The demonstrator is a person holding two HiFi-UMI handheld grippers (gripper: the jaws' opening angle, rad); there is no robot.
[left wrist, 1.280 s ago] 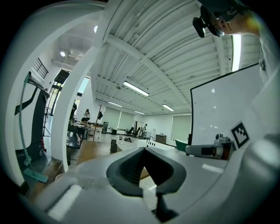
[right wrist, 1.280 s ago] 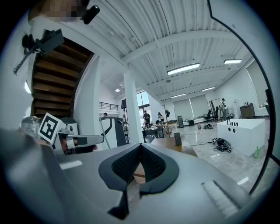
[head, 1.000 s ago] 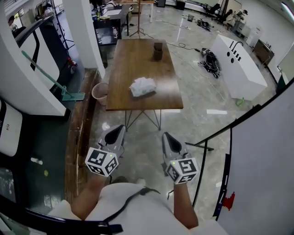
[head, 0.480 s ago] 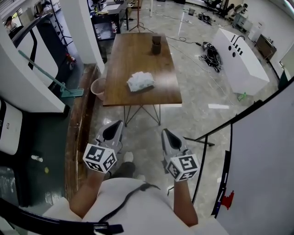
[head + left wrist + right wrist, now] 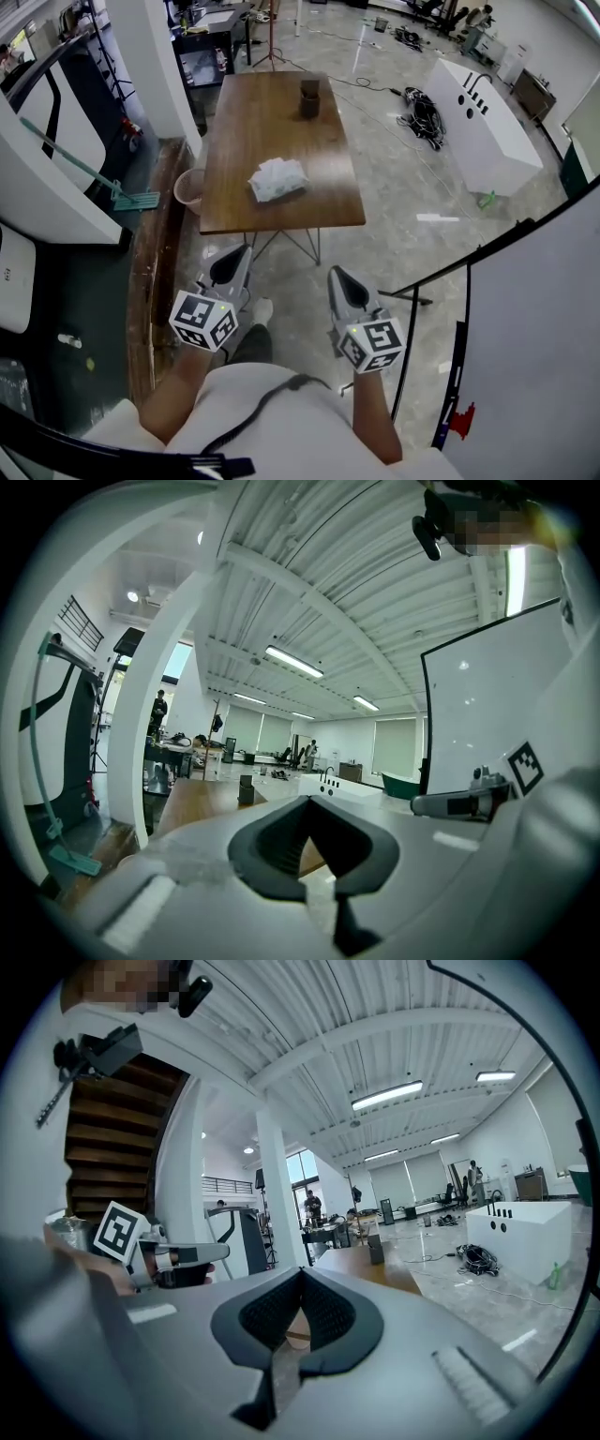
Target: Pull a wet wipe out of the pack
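**Spotter:** Two grippers, and neither has anything in it. Your left gripper (image 5: 232, 262) and your right gripper (image 5: 339, 281) both have their jaws pressed together with nothing between the pads. Each gripper's own view shows the same.

**Coach:** The wet wipe pack (image 5: 277, 178) lies straight ahead of you on the wooden table (image 5: 323, 202). It sits about midway across the table and closer to the near edge than to the far edge. You are short of the table, so its near edge lies between your fingertips and the pack, and both grippers are well apart from it.

**Spotter:** The pack's long axis seems to run roughly across the table, along the near edge, a little skewed. It sits slightly toward your left side, so your left gripper is the nearer one, though not by much.

**Coach:** I'd judge the pull hasn't begun. You need to close in first, then open the jaws before either can take hold. Probably one gripper pins the pack while the other pinches the wipe from the top. Whether a wipe already pokes out, I can't tell from here.

**Spotter:** The dark container (image 5: 309, 98) by the far edge is well apart from the pack.
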